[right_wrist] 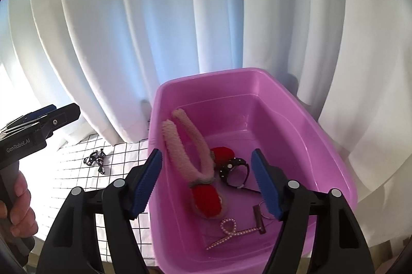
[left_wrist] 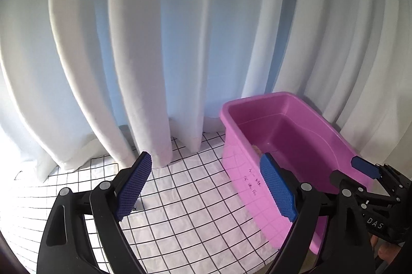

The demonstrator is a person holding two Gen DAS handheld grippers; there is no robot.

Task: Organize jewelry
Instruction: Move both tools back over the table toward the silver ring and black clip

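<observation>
Blue ribbed pads line both grippers, and each pair of jaws stands spread wide with nothing between them. The right gripper [right_wrist: 206,182] hovers over the near end of the pink plastic tub [right_wrist: 332,145]; the left gripper [left_wrist: 206,187] hangs above the white grid-printed cloth [left_wrist: 185,202] on the table, just left of that tub's near wall.

Inside the tub, nearest the right camera, lies a pearl-beaded hair clip [right_wrist: 228,231] with a looped end, touching a small dark bar-shaped piece [right_wrist: 258,220] that has a thin metal ring [right_wrist: 267,209] beside it. A little farther in sits a fuzzy pink headband [right_wrist: 185,147] with red plush ends [right_wrist: 207,200] — its two arms rise toward the tub's far-left wall. To its right, a black studded band [right_wrist: 235,167] rests on the tub floor, close to the second red plush piece [right_wrist: 222,154].

Outside the tub, on the cloth to the left, a small black-and-white tangled ornament [right_wrist: 95,158] lies alone, well apart from the tub. What it is exactly cannot be told.

From the left camera, only a small tan bit [left_wrist: 257,149] shows over the tub rim. Handwritten marks [left_wrist: 253,181] run along the tub's outer wall, too small to read.

Farthest back, white pleated curtains [left_wrist: 154,42] hang down to the table — they close off the whole background.
</observation>
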